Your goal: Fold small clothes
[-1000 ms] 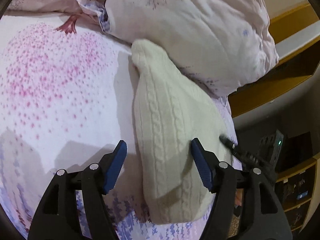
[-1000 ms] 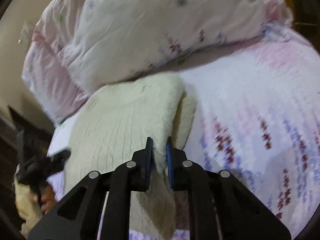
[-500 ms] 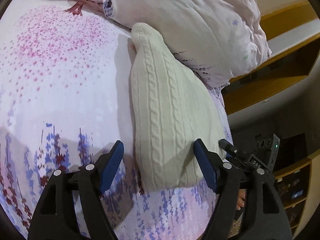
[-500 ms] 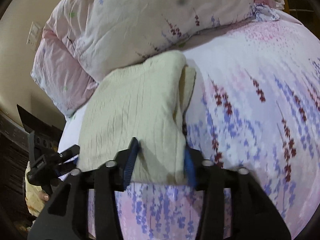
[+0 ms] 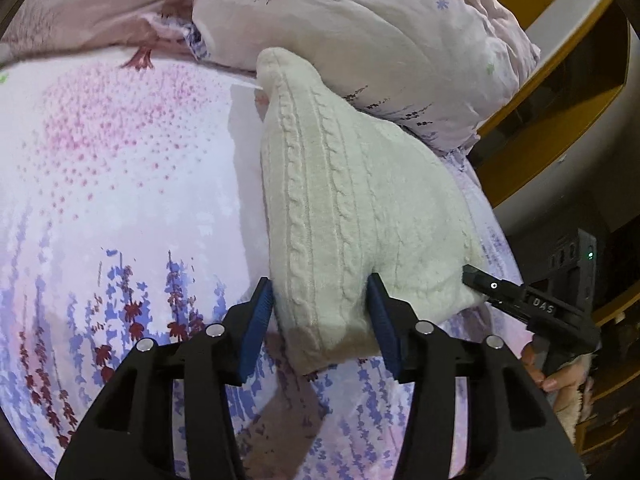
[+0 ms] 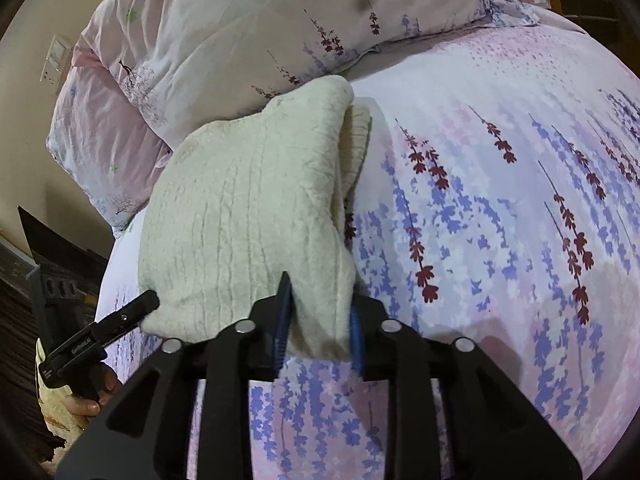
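Note:
A folded cream cable-knit garment (image 5: 340,208) lies on the flowered bedsheet (image 5: 120,184), its far end against the pillows. My left gripper (image 5: 320,320) has its blue pads on either side of the garment's near corner, touching it. In the right wrist view the same garment (image 6: 248,216) lies ahead, and my right gripper (image 6: 320,320) straddles its near right corner, pads pressing the knit. The other gripper's black tip (image 6: 120,320) shows at the garment's left corner.
Pink and white flowered pillows (image 5: 380,28) are piled behind the garment. The bed's edge drops off beside the garment, with a yellow wooden frame (image 5: 560,92) and a dark shelf unit (image 5: 580,264) beyond. Open bedsheet (image 6: 500,200) stretches away from the garment.
Both grippers pulled back to the garment's near edge. The right gripper opened, then narrowed around the near right corner. The left gripper narrowed from wide open onto the other corner.

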`<state>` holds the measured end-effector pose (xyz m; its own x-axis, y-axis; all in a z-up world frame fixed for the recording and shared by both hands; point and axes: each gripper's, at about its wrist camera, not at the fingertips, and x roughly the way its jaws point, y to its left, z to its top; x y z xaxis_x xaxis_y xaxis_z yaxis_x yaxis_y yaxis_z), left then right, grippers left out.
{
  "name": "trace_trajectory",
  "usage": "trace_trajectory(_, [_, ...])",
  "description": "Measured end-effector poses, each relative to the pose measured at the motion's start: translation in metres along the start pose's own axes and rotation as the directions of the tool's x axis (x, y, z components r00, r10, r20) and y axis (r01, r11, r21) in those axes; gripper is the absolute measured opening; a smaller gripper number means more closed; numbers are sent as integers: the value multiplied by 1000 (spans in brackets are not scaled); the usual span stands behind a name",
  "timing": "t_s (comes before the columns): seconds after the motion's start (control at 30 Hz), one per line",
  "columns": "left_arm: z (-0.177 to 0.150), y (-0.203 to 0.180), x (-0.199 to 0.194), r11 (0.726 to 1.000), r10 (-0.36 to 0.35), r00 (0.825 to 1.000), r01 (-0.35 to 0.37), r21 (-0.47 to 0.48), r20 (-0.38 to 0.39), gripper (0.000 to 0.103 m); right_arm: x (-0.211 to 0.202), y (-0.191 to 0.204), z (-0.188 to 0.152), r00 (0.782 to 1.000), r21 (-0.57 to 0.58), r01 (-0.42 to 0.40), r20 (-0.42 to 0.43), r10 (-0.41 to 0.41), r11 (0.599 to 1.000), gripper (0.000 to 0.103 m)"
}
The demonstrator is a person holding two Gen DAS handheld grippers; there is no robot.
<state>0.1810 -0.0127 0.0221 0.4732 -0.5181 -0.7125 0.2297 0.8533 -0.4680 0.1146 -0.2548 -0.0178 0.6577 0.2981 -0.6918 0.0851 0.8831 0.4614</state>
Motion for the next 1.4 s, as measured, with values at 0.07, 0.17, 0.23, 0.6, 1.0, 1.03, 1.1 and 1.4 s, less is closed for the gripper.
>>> trace_trajectory(0.07, [1,-3,1,1000,23,1000,-24,18,8,54,0,-1,-1,1000,10,-4,-3,4,1000,28])
trace_trajectory(0.17, [1,-6,2,999,41,999,-41,31,13,54,0,0,-1,1000,6,1,-3,-1,1000,27])
trace_trajectory(0.23, [0,-7,3,998,53,998,-54,44,15,54,0,1,-1,1000,6,7,-3,-7,1000,27])
trace_trajectory(0.6, [10,-2,-8,1000,-14,1000,14,-10,-3,80,-11,-2,9,1000,30,4,-16,-4,1000,65])
trace_trajectory(1.0, [71,33,30,965,-145,987,125,-231,-74,92,31,-19,81,981,187,-169,-67,184,968,76])
trace_trajectory(1.03, [71,32,36,963,-152,985,129,-238,-81,92,35,-18,84,980,183,-166,-76,182,969,76])
trace_trajectory(1.1, [73,31,45,957,-173,980,145,-250,-96,92,45,-13,86,979,165,-161,-100,179,973,76])
trace_trajectory(1.4, [86,5,71,968,-178,980,157,-196,-94,68,65,3,79,960,134,-240,-113,256,961,33])
